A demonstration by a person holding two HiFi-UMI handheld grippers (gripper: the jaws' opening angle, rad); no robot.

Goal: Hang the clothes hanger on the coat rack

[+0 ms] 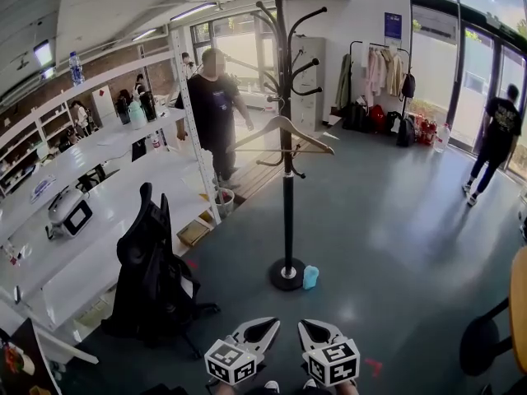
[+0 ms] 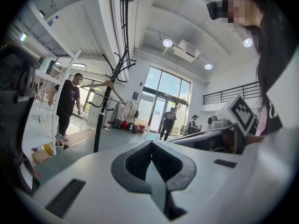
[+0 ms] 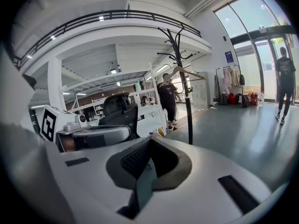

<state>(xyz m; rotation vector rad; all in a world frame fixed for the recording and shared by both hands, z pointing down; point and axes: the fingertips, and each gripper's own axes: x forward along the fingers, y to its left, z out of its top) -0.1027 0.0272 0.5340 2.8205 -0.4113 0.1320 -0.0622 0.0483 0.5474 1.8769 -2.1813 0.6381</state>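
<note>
Clothes hanger (image 1: 311,137) hangs on the coat rack (image 1: 287,212) at twelve o'clock, well apart from both grippers. It is probably light and stiff, best gripped near its hook. Left gripper (image 2: 150,144) and right gripper (image 3: 150,142) are clenched, empty.

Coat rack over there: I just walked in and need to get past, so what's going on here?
A person holds a two-jaw gripper in each hand. The left gripper and right gripper are both shut and empty, side by side, low and well short of the black coat rack. A wooden clothes hanger hangs on the rack with nothing touching it. The hanging looks done.
</note>
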